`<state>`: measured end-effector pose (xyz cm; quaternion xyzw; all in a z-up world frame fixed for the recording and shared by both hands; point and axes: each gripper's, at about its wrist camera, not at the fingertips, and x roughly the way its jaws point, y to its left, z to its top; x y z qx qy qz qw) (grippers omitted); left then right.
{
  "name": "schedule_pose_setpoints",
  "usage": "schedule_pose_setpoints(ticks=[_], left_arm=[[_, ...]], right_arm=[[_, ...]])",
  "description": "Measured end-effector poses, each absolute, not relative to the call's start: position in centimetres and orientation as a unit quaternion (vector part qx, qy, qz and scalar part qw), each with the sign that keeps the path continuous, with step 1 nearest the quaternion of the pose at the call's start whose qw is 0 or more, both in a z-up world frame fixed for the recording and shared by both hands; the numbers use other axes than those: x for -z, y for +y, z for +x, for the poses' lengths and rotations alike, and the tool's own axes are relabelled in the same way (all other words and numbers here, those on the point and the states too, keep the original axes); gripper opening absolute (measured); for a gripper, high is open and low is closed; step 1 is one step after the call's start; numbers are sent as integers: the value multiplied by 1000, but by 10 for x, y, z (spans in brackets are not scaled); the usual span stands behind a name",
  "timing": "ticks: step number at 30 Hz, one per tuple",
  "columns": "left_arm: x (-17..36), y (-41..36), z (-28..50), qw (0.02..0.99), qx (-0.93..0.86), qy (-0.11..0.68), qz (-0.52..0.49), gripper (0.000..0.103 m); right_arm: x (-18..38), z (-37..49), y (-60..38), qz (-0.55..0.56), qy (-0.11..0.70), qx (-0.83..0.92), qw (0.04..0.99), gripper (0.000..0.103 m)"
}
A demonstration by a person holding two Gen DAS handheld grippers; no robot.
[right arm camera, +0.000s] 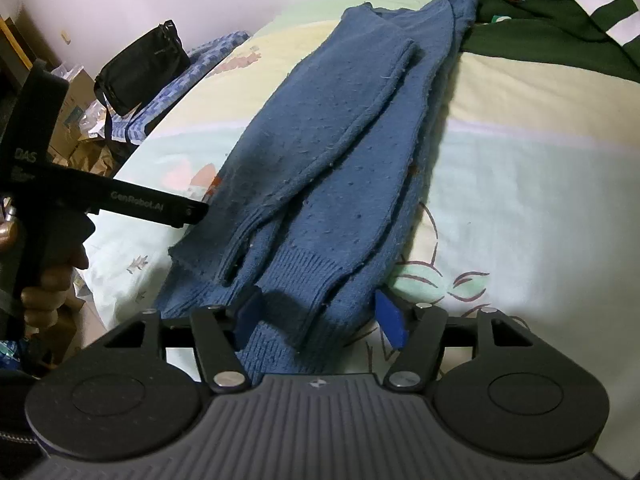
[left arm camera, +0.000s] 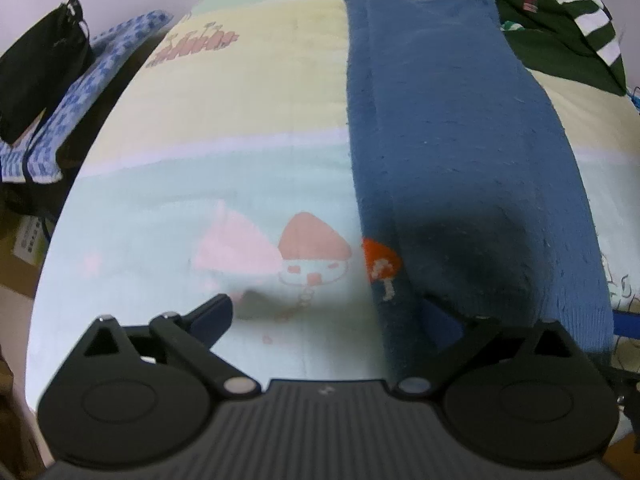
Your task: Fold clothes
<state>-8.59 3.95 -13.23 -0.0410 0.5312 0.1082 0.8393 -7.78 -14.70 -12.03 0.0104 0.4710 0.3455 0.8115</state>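
Left gripper (left arm camera: 328,312): jaws spread wide, holding nothing; its right finger lies under or against the near hem of the blue sweater (left arm camera: 460,140), contact unclear. Right gripper (right arm camera: 320,316): jaws wide apart, straddling the sweater's ribbed hem (right arm camera: 296,276) without closing on it. The sweater, folded lengthwise into a long strip with a sleeve (right arm camera: 340,128) laid on top, runs from 6 o'clock toward 12 o'clock on the printed bedsheet (left arm camera: 224,128). An orange mushroom motif (left arm camera: 380,260) shows at its left edge. Green striped garments (right arm camera: 552,20) lie at 1 o'clock, touching the sweater's far end. A black bag (right arm camera: 140,68) sits at 10 o'clock on a blue-patterned cloth (left arm camera: 80,92).
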Motion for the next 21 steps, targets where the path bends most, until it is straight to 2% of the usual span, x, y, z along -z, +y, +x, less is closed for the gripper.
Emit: schedule_pose_setpoints(ticks=[16, 21], left_arm=[[133, 38, -85, 837, -116, 533, -41, 102], [124, 36, -95, 855, -90, 510, -39, 102]], right_arm=[[121, -78, -148, -5, 466, -357, 810, 66], [121, -78, -149, -7, 465, -359, 809, 66]])
